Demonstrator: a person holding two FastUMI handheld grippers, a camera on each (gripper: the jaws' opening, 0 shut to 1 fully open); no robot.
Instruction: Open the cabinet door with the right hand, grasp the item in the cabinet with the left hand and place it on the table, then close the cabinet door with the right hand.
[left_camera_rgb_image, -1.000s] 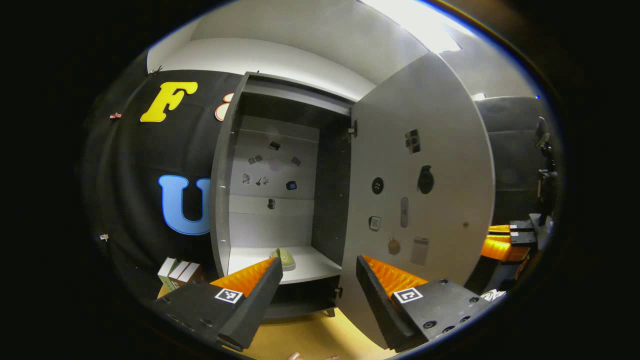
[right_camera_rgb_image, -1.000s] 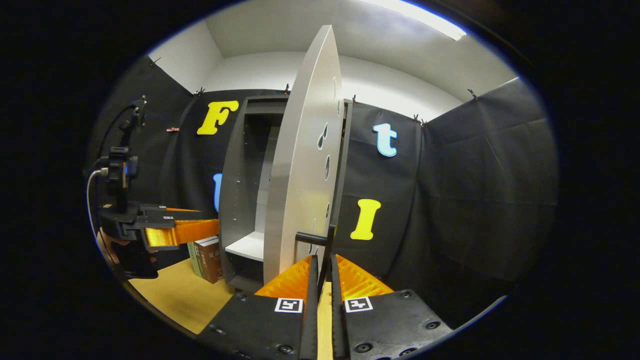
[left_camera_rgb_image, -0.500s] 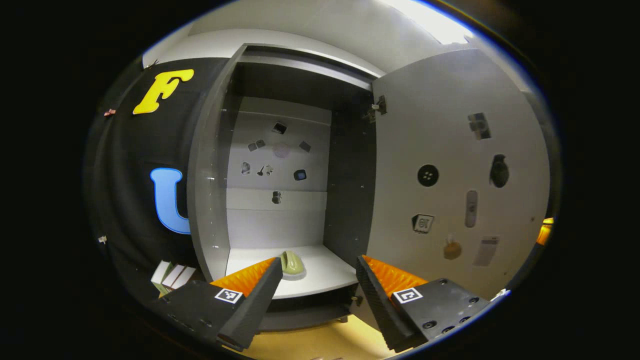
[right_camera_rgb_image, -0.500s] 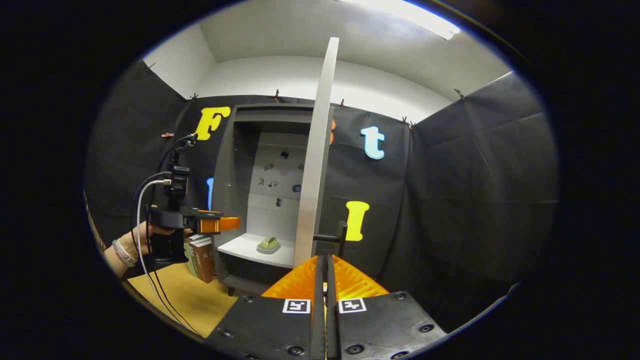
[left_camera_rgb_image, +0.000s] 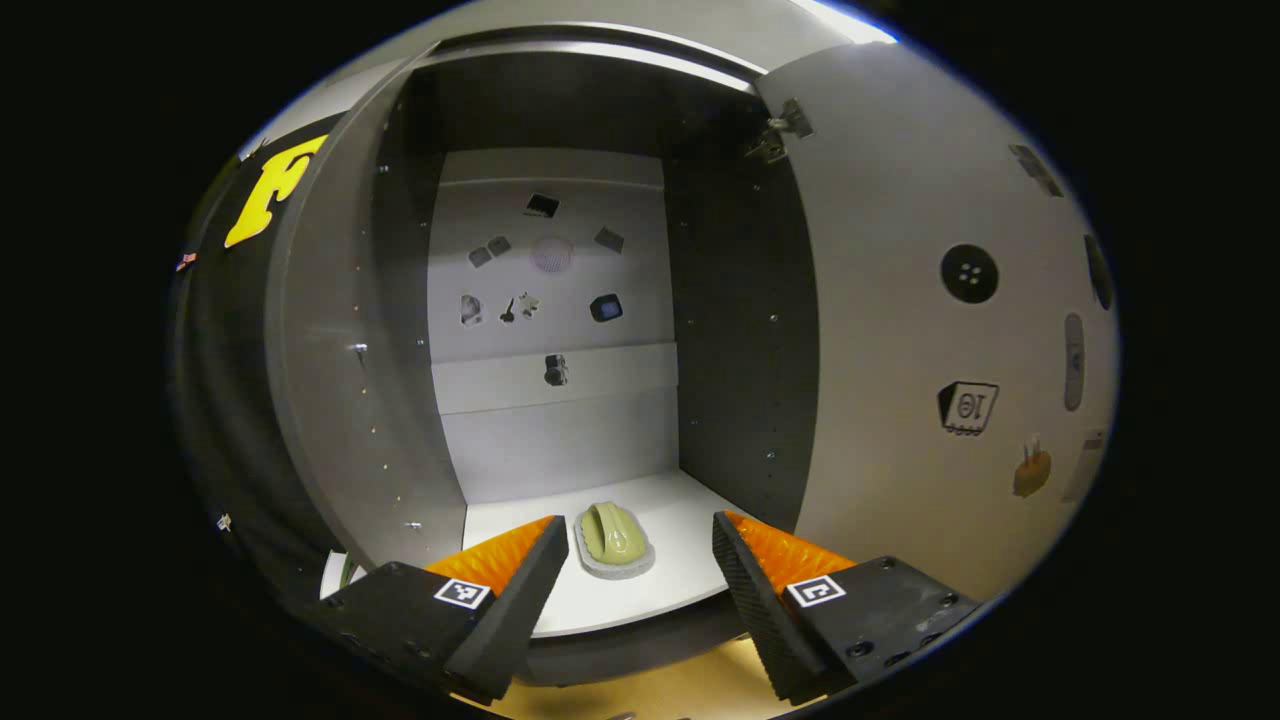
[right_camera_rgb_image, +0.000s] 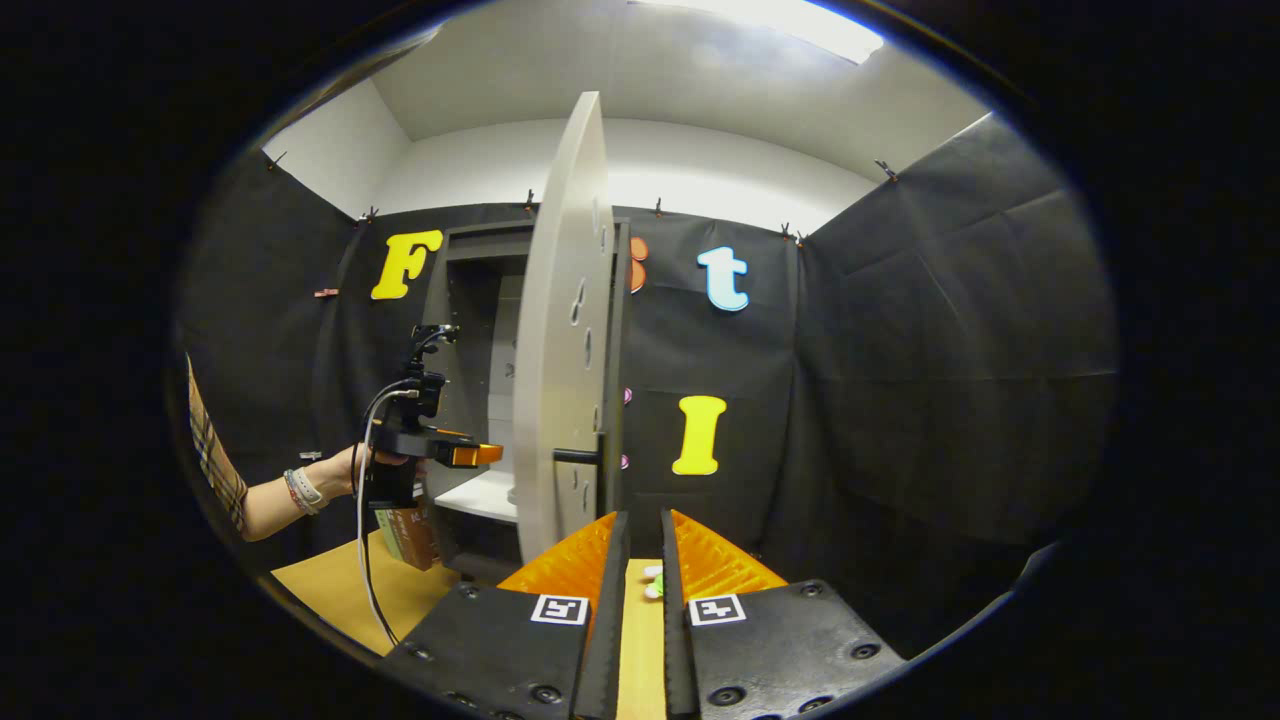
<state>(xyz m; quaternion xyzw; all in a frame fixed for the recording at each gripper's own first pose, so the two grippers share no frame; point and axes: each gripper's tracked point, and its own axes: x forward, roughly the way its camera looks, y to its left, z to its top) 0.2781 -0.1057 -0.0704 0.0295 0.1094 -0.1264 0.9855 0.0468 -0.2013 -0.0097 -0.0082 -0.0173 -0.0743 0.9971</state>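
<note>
- The left gripper (left_camera_rgb_image: 630, 560) is held wide open in the left gripper view, with nothing between its fingers; it is aimed into the open cabinet (left_camera_rgb_image: 350, 350).
- A green item (left_camera_rgb_image: 612, 535) on a pale grey base is seen lying on the white shelf (left_camera_rgb_image: 620, 600) of the cabinet, framed in the gap between the two fingers but farther in and not touched by either.
- Small stickers (left_camera_rgb_image: 545, 300) are seen on the pale back panel of the cabinet, above the item.
- The cabinet door (left_camera_rgb_image: 930, 330) is swung open to the right of the opening, its inner face also marked with stickers.
- In the right gripper view the left gripper (right_camera_rgb_image: 470, 455) is seen farther off, held by a hand (right_camera_rgb_image: 375, 462) with a bracelet at the wrist, its fingers pointed at the cabinet opening just above the shelf.
- The right gripper (right_camera_rgb_image: 640, 575) is seen with its fingers nearly together, a narrow gap left between them, and nothing gripped.
- The door (right_camera_rgb_image: 560, 340) stands edge-on ahead of the right gripper, and its dark handle (right_camera_rgb_image: 580, 456) is apart from the fingers.
- A wooden table (right_camera_rgb_image: 340, 590) is seen below the cabinet, and books (right_camera_rgb_image: 415, 535) stand on it just beside the cabinet's left side.
</note>
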